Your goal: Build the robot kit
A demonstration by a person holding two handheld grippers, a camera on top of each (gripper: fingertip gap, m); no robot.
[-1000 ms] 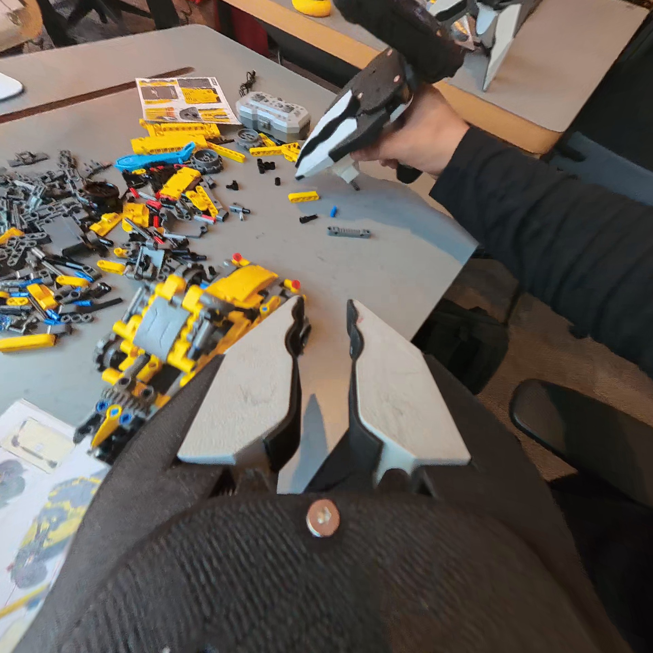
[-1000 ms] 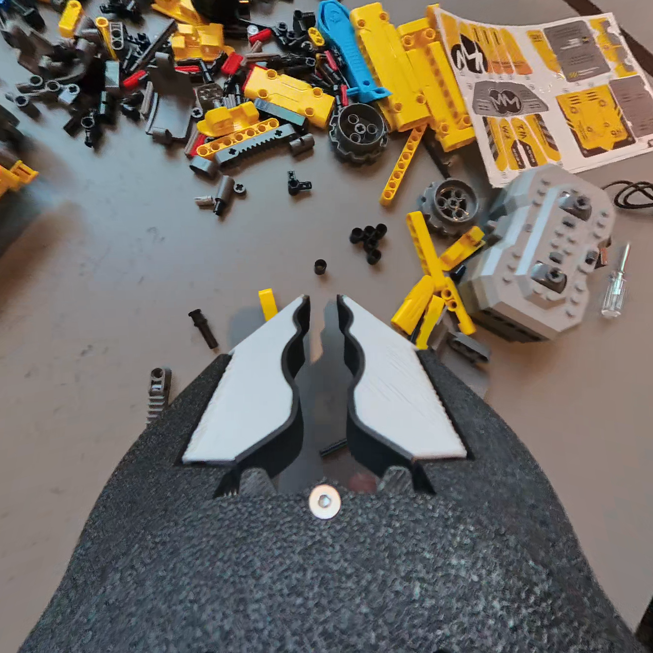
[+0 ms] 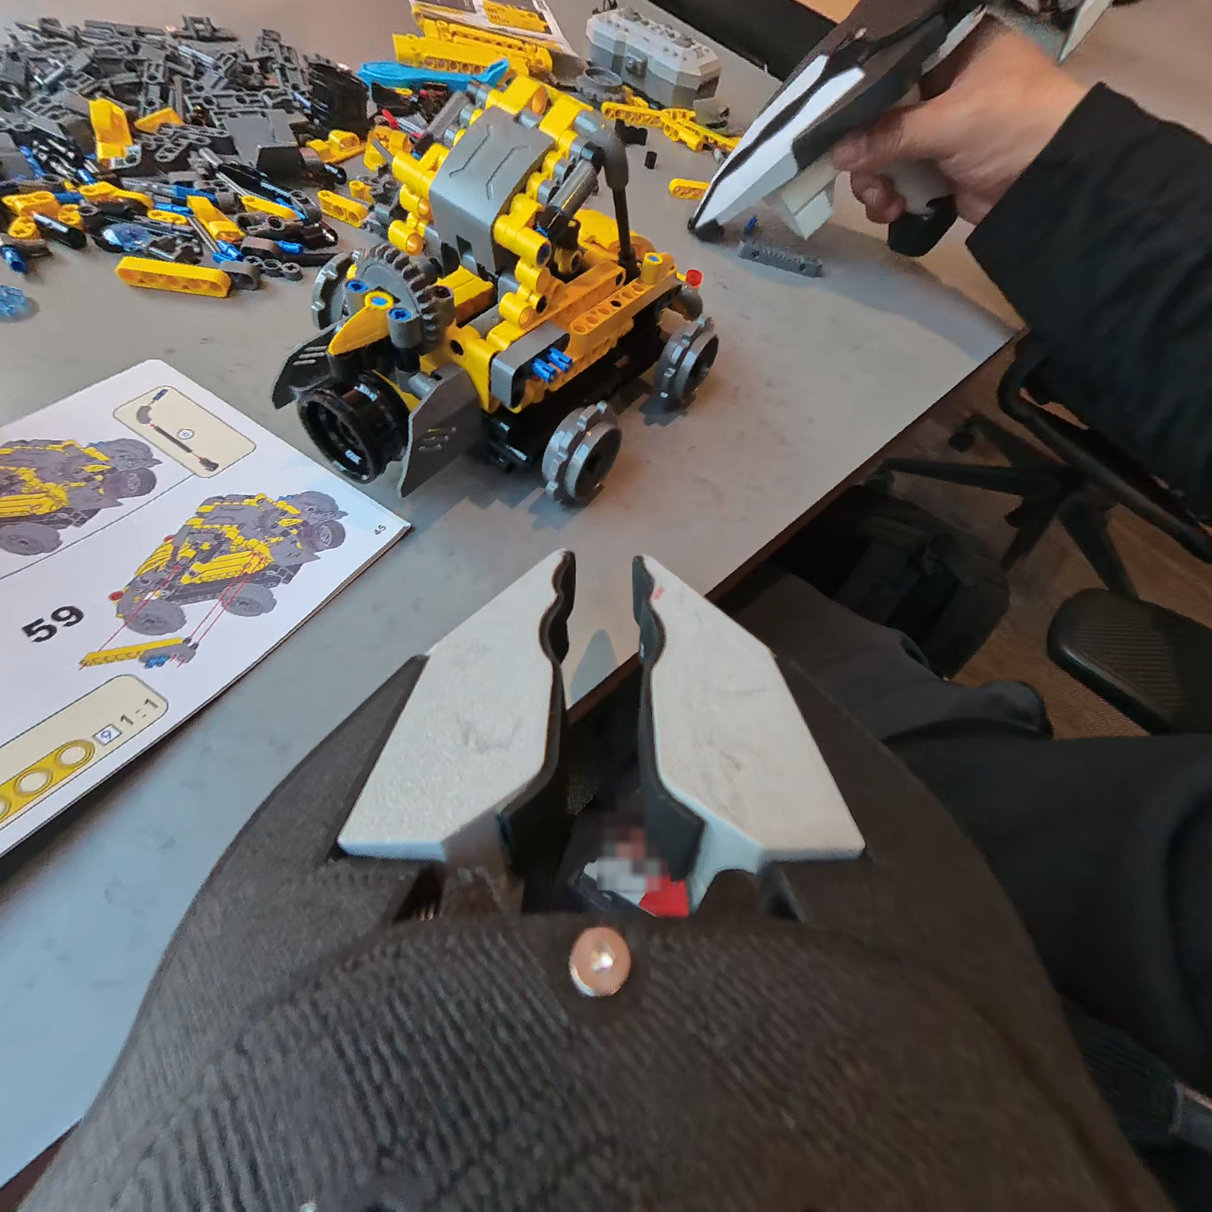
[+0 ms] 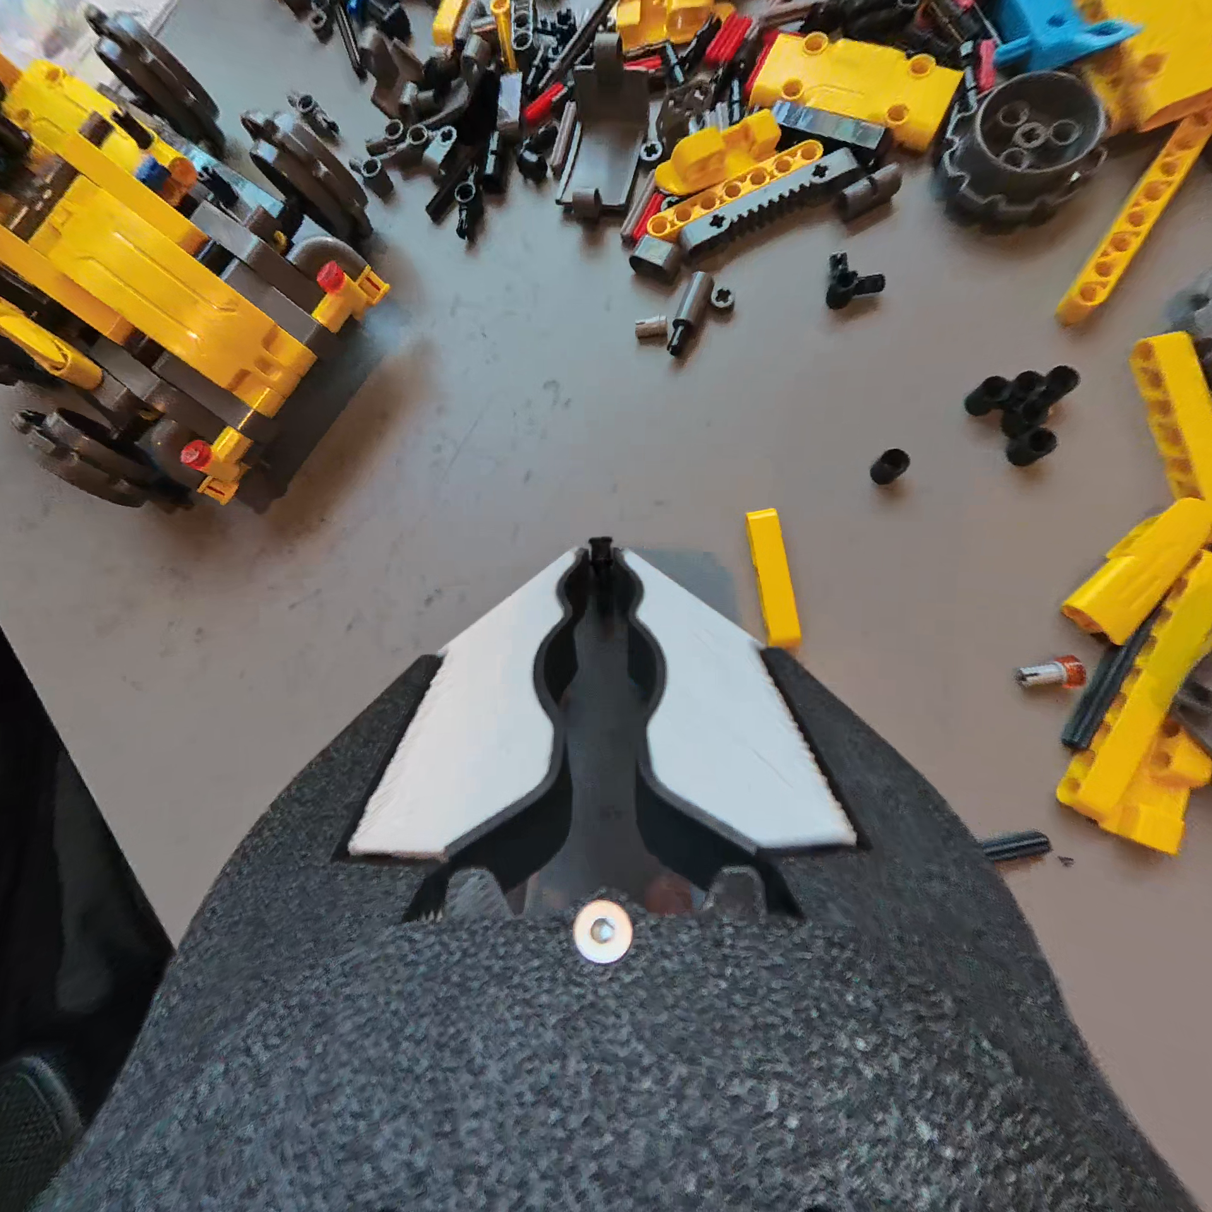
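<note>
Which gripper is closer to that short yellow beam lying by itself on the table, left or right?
Right. The right gripper, shut on a small black pin, has its tips just beside the short yellow beam. The left gripper hangs open at the near table edge, with the yellow vehicle model between.

Bare table (image 4: 525,420) between vehicle (image 4: 151,275) and parts (image 4: 721,151)

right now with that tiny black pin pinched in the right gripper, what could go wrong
The right gripper holds the black pin only at its very fingertips, so it could twist or pop out. The small yellow beam lies right beside the fingers and could get nudged. The yellow vehicle stands near the table edge.
</note>
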